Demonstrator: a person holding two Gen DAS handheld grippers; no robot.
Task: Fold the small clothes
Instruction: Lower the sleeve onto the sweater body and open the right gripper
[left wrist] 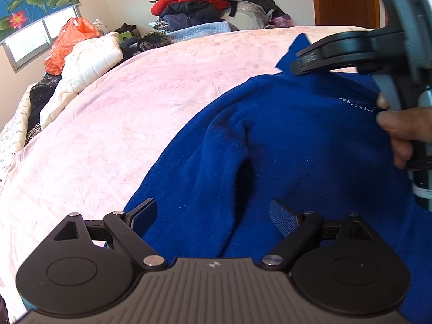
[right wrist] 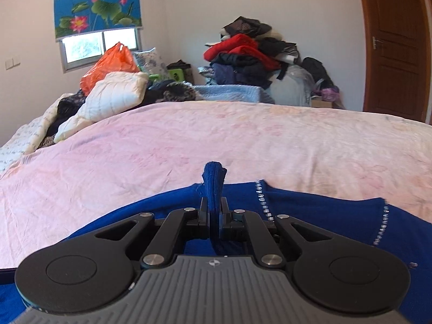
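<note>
My right gripper [right wrist: 214, 213] pinches one fold of the single blue sweater [left wrist: 283, 145]; my left gripper [left wrist: 213, 216] gapes empty above it. The sweater lies on one pink bedspread [right wrist: 189, 140], one clothes heap [right wrist: 251, 59] beyond.

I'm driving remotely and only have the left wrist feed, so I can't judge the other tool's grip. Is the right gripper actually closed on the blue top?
Observer: Yes. The right gripper is shut on a bunched fold of the blue top, which pokes out past its fingertips.
Operator: Any trim near that pinch?
Observer: A rhinestone line runs just right of it.
Operator: Anything beyond the bed on its side?
Observer: A wooden door with a metal handle.
</note>
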